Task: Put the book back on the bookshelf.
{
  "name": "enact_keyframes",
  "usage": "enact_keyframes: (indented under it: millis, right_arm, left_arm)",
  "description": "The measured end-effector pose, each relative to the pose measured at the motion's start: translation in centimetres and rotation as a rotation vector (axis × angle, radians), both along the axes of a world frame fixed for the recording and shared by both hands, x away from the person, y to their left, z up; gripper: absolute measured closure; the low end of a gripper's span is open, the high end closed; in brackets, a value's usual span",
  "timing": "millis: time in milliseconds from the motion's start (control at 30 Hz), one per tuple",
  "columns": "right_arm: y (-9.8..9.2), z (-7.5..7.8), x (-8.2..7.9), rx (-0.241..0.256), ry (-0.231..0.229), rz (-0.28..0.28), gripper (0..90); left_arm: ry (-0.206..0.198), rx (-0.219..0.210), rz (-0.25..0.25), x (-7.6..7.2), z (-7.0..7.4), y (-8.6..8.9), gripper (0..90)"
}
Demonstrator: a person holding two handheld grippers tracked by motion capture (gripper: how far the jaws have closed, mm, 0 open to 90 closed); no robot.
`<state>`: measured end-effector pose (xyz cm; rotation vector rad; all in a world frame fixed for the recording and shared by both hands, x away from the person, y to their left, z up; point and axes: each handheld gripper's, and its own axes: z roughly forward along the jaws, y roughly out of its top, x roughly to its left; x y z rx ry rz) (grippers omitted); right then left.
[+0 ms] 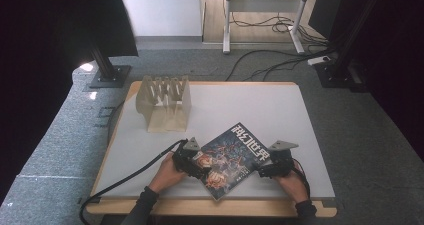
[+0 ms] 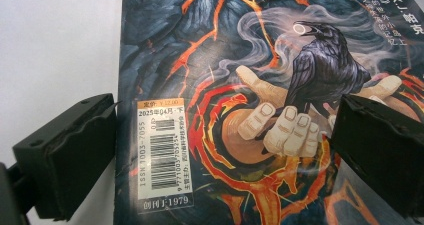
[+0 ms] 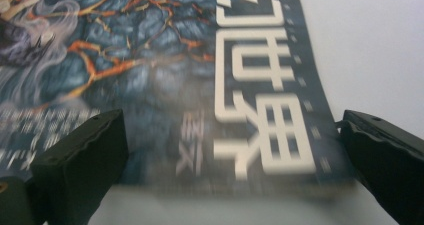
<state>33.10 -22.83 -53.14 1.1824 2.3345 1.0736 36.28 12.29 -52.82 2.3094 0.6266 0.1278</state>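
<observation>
tools sit at either side of a magazine (image 1: 231,159) near the front edge of the surface (image 1: 280,105). left tool (image 1: 196,161) is at the magazine's left edge, held by the person's left hand (image 1: 167,175); in the left gripper view its jaws stand wide apart, one black jaw just off the cover's edge over the white surface (image 2: 55,45), the other over the cover beside the painted hand and raven, and the magazine (image 2: 225,85) lies between them with nothing pinched. a barcode label (image 2: 162,155) sits on the cover close to the nearer jaw.

right tool (image 1: 270,166) is at the magazine's right corner, held by the right hand (image 1: 292,182). in the right gripper view its jaws are also spread open, one over the dark cover, the other just past the cover's edge above the white surface (image 3: 370,40); the magazine (image 3: 175,85) with its large pale title characters runs between them, blurred, its near edge looking slightly raised off the surface, though whether a jaw touches it i cannot tell.

magazine lies face up and turned at an angle, one corner pointing toward the person. farther back on the left of the surface stands a beige slotted rack (image 1: 165,102), well apart from the magazine. black cables (image 1: 125,177) trail from the left tool over the front-left edge of the surface.
</observation>
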Motion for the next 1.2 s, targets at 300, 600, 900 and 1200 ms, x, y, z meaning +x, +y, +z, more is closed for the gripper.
enact_keyframes:
  millis: [300, 600, 900, 1200]
  right_arm:
    - [-0.3, -0.1, -1.1, -0.073, 0.001, 0.028, 6.0]
    - [0.1, 0.3, 0.2, -0.125, 0.023, 0.004, 0.0]
    - [0.7, 0.1, 2.6, -0.106, 0.018, -0.053, 0.0]
    - [2.1, 0.5, 5.2, -0.149, 0.008, -0.073, 0.0]
  left_arm:
    - [-0.004, 0.003, 0.025, -1.4, 0.0, -0.2, 0.0]
    - [0.009, 0.005, -0.002, -1.7, 0.1, 0.2, 0.0]
    - [0.0, -0.008, 0.064, -0.4, 1.4, 2.9, 0.0]
    - [-0.047, 0.05, 0.209, 1.5, 1.0, 6.9, 0.0]
